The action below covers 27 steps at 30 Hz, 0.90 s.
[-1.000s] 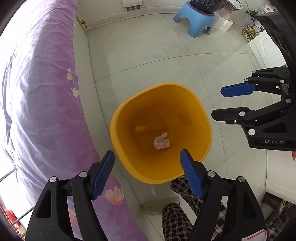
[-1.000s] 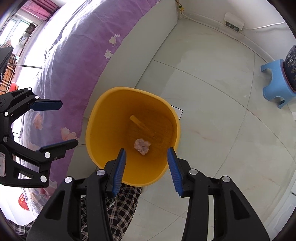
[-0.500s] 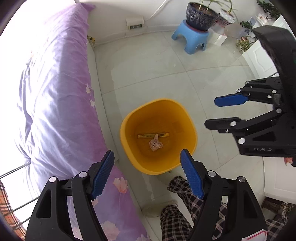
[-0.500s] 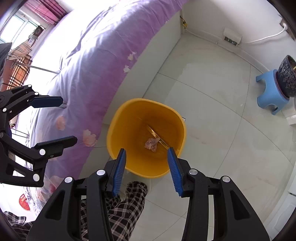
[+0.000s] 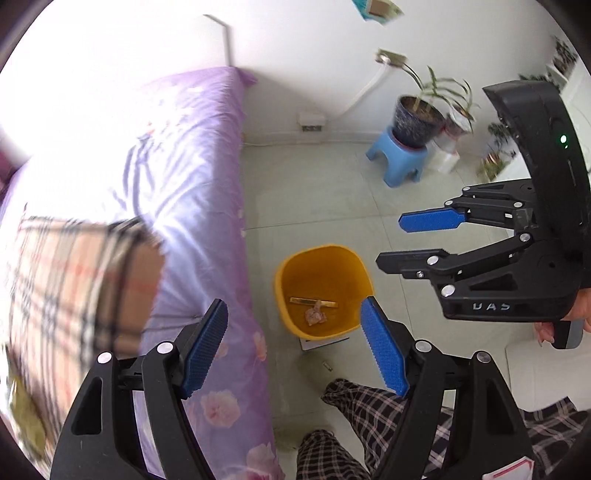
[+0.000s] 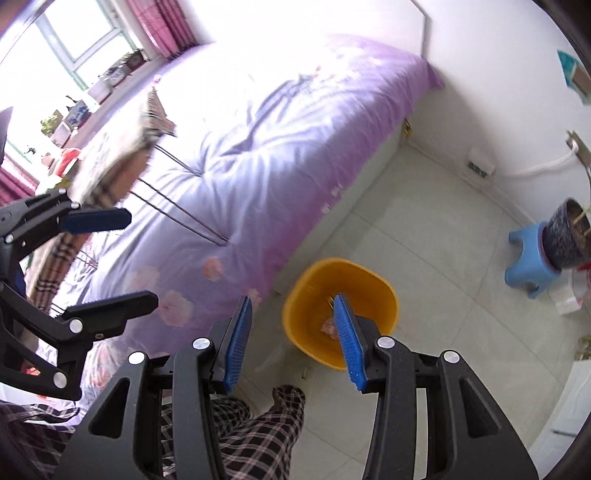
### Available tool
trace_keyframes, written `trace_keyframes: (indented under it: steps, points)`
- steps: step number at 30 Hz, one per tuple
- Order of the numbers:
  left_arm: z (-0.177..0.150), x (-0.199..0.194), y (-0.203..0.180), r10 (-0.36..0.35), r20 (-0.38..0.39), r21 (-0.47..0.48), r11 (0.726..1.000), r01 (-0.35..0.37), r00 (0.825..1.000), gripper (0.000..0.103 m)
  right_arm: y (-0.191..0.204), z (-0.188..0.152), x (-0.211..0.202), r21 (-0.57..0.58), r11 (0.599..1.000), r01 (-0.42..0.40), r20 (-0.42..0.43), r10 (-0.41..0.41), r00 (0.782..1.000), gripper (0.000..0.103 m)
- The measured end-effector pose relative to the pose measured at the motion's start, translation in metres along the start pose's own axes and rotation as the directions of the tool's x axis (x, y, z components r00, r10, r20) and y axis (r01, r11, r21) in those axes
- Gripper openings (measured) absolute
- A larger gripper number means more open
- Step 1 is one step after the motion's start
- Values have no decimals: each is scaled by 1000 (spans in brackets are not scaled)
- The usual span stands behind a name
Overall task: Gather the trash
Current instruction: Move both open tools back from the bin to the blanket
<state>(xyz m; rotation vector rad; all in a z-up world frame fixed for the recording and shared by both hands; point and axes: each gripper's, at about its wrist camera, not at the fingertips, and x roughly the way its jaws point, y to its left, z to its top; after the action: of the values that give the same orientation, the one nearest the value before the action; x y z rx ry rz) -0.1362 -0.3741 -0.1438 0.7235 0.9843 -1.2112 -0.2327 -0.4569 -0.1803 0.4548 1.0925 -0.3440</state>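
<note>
The largest thing in view is the bed under a purple flowered quilt [image 6: 280, 155], filling the left of both views; a checked beige cloth draped over a thin metal frame [image 5: 74, 280] sits on it, blurred; beside the bed runs the pale tiled floor [image 5: 317, 192], bare for the most part, with white walls, a window with pink curtains [image 6: 162, 26] and a wall socket [image 5: 312, 122] behind; against the far wall stands a small blue plastic stool [image 5: 402, 158] bearing a dark potted plant [image 5: 417, 114].

Just beside the bed, on the tiles, stands the yellow plastic waste bin [image 5: 325, 258]; at its bottom lie a crumpled pinkish tissue [image 5: 314, 316] and a flat yellow strip [image 5: 314, 302], so the collected trash is already inside; a sheet of white paper [image 5: 321, 341] pokes out from under the bin, and a tiny scrap [image 5: 327, 366] lies on the floor near it, too small to identify.

The left gripper [image 5: 295, 350] stands wide apart and empty; the right gripper [image 6: 293, 343] is released as well, jaws parted with nothing between them; both hang high above the bin, pointing steeply down; the person's checked trouser legs [image 5: 354, 435] show below.

The drop-off step looks finished; the next move, I judge, calls for scanning floor and bed for further litter, perhaps that small scrap, then lowering an open claw squarely over it.
</note>
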Motion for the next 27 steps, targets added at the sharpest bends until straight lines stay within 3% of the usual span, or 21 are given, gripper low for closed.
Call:
trace_keyframes:
  steps: [6, 13, 19, 27]
  points:
    - [-42, -47, 36, 87, 41, -170, 982, -78, 995, 74, 62, 20, -35, -97, 994, -52, 69, 59, 996, 48]
    - [-91, -96, 80, 197, 72, -364, 918, -159, 978, 74, 134, 34, -61, -215, 972, -90, 117, 117, 986, 54]
    - [-150, -135, 115, 279, 74, -517, 832, -202, 957, 74, 183, 49, -74, -267, 957, -111, 188, 165, 968, 60]
    - [-223, -166, 162, 368, 28, -686, 683, -250, 930, 80, 248, 61, -76, -353, 929, -113, 258, 213, 942, 85]
